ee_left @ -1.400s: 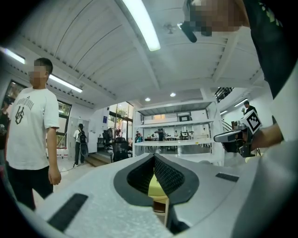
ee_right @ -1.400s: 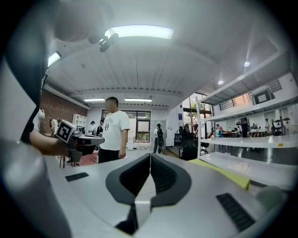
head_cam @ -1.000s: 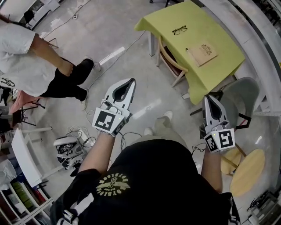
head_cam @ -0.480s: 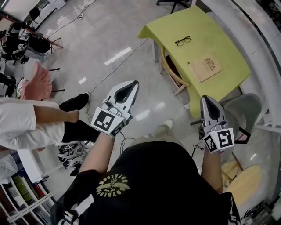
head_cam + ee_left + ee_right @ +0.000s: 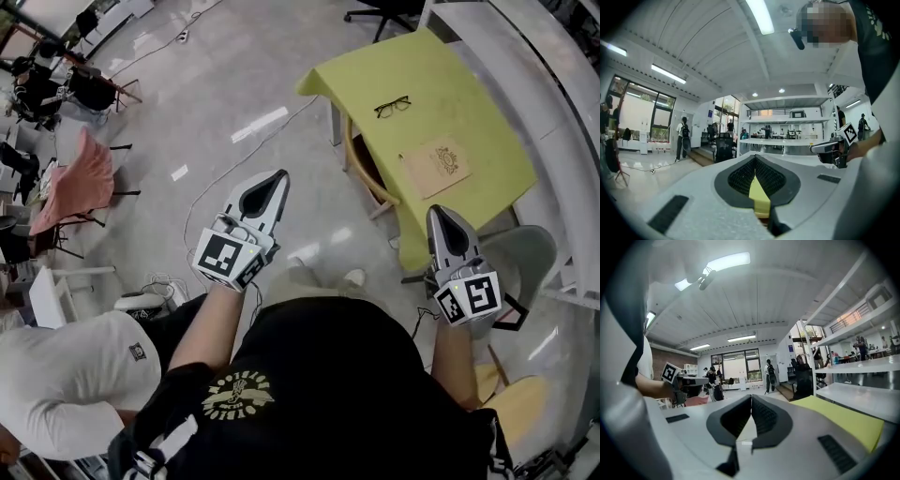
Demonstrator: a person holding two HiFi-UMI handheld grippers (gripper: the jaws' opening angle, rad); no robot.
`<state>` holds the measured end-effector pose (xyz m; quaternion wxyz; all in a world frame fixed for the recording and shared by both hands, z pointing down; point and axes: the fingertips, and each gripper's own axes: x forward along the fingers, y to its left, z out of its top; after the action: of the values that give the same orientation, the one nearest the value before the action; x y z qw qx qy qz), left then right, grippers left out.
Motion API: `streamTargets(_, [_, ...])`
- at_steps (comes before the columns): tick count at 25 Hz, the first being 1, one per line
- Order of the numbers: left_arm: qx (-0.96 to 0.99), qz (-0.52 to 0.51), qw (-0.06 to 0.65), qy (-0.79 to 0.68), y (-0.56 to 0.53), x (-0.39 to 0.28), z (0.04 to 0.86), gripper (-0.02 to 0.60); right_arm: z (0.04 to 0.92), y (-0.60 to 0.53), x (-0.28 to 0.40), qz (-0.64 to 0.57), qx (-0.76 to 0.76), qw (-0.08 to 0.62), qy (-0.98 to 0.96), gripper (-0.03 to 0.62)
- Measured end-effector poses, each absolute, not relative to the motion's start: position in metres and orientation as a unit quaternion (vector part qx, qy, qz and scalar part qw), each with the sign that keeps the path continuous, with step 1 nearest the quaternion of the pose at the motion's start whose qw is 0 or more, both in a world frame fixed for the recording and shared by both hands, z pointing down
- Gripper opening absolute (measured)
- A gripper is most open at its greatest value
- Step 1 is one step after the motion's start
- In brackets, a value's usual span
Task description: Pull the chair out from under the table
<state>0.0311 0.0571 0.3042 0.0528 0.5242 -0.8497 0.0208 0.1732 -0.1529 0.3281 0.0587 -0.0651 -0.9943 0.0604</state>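
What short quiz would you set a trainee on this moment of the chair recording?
1. True or false: the left gripper is gripping the chair.
2. What lies on the table with the booklet? A mug; B glasses; C phone.
3. Fill in: the right gripper has its jaws ____.
Key: 1 false, it is short of the chair, shut and empty; 2 B; 3 shut.
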Motion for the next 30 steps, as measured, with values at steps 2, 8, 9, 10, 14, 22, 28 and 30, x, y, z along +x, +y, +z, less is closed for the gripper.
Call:
streamTargets(2, [0.527, 0.027, 0.047, -0.848, 0.054, 0.023, 0.299, 0.009, 0.329, -0.156, 0.167, 0.062, -0.061, 0.06, -0.994, 0.011])
streamTargets(8, [0.56, 0.036, 0.043, -0.827, 0.035, -0.008, 0.304, 0.009, 0.331, -0.166, 0.15, 0.065, -0.023, 0.058, -0.996, 0.011])
streamTargets(9, [0.568, 0.037, 0.045, -0.821, 0.03, -0.015, 0.306, 0.009, 0.332, -0.169, 0.147, 0.066, -0.014, 0.058, -0.996, 0.011])
streamTargets(10, [0.577, 0.039, 0.046, -0.815, 0.025, -0.022, 0.307, 0.009, 0.333, -0.171, 0.143, 0.067, -0.003, 0.058, -0.996, 0.011])
streamTargets(14, [0.62, 0.054, 0.043, -0.782, 0.007, -0.053, 0.308, 0.009, 0.331, -0.176, 0.126, 0.066, 0.049, 0.055, -0.995, 0.011])
streamTargets(22, [0.682, 0.07, 0.026, -0.728, -0.017, -0.119, 0.31, 0.009, 0.331, -0.167, 0.08, 0.06, 0.124, 0.062, -0.989, 0.011])
streamTargets(28, [0.726, 0.073, 0.034, -0.683, -0.035, -0.147, 0.329, 0.009, 0.337, -0.163, 0.064, 0.057, 0.178, 0.075, -0.98, 0.011])
streamTargets(30, [0.739, 0.075, 0.034, -0.668, -0.041, -0.153, 0.333, 0.009, 0.339, -0.163, 0.063, 0.058, 0.2, 0.079, -0.975, 0.011])
